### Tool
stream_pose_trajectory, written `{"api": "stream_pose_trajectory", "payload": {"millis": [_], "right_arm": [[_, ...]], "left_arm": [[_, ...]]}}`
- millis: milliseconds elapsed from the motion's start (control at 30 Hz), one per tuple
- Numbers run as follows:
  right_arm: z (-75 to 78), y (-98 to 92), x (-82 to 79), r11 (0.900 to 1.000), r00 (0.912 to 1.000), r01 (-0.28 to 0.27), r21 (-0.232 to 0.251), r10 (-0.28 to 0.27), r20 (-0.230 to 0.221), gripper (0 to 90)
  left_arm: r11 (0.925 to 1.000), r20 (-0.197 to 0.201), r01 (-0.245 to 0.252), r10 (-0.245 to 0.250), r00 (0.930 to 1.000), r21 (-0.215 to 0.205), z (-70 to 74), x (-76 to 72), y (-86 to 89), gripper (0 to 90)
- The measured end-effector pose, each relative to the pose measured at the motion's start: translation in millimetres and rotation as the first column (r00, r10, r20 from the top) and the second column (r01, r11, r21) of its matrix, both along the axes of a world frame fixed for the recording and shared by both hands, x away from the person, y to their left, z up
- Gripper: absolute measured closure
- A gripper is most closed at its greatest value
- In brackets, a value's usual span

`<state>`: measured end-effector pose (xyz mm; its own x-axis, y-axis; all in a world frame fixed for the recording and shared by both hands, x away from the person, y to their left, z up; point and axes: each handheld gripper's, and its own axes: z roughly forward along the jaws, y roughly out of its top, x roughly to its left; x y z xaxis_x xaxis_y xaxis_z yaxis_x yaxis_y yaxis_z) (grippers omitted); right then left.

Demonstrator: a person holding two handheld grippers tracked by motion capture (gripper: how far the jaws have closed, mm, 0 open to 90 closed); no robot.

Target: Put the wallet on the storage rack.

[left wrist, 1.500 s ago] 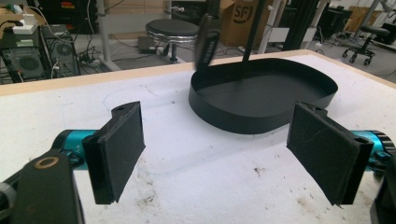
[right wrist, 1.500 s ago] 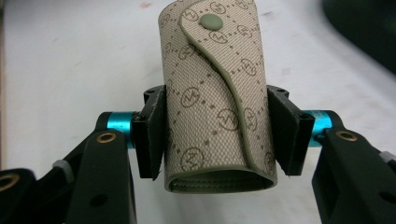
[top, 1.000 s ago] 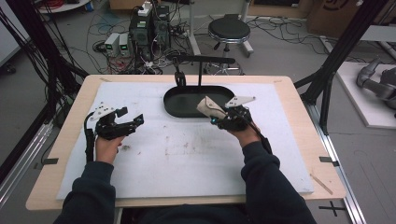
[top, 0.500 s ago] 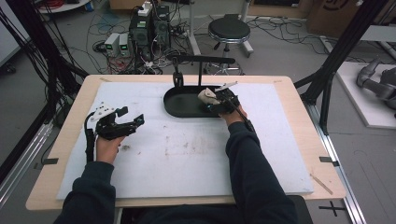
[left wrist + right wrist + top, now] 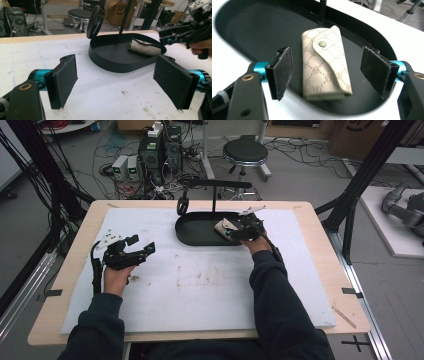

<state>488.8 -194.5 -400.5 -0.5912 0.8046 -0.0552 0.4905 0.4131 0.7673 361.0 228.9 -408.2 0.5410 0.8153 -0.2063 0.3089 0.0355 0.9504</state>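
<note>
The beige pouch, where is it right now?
The beige pouch lies in the right end of the black tray, between the open jaws of the right gripper, near the stand's post.

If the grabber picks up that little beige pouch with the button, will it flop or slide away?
The beige snap pouch looks like soft patterned fabric or leather, so it would probably bend a little rather than stay stiff. It lies flat in the black tray, so it likely won't roll. The right gripper has rough-looking pads, so slipping seems unlikely.
</note>
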Motion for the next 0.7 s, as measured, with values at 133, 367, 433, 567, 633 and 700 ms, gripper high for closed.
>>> {"api": "stream_pose_trajectory", "payload": {"millis": [133, 367, 433, 567, 633, 700], "right_arm": [[13.3, -24.7, -22.8, 0.999, 0.9984, -0.023, 0.037, 0.021, 0.053, 25.9], [15.0, -79.0, -73.7, 0.997, 0.9967, -0.002, 0.074, -0.004, 0.081, 19.8], [13.7, -85.4, -79.7, 0.997, 0.996, -0.002, 0.082, -0.005, 0.089, 19.7], [2.7, -113.8, -106.5, 0.994, 0.9922, 0.014, 0.108, -0.027, 0.121, 19.7], [1.3, -117.2, -109.1, 0.993, 0.9919, 0.018, 0.114, -0.032, 0.123, 19.7], [1.0, -128.1, -116.3, 0.993, 0.99, 0.027, 0.119, -0.043, 0.134, 19.7]], "left_arm": [[0.9999, 0.005, 0.008, -0.008, 1.0, -0.011, 0.3, -0.2, -0.2, 18.9], [0.9998, 0.023, -0.019, 0.019, 0.9996, -0.007, 2.0, 0.2, 5.7, 18.8], [0.9997, 0.025, -0.021, 0.021, 0.9995, -0.01, 2.3, 0.4, 5.9, 18.8], [0.9997, 0.033, -0.022, 0.022, 0.9992, -0.005, 3.9, 0.1, 5.4, 18.8], [0.9998, 0.034, -0.019, 0.019, 0.9993, -0.005, 5.1, 0.3, 4.5, 18.8], [0.9998, 0.044, -0.018, 0.017, 0.9989, 0.011, 7.5, -0.1, 3.1, 18.8]]}}
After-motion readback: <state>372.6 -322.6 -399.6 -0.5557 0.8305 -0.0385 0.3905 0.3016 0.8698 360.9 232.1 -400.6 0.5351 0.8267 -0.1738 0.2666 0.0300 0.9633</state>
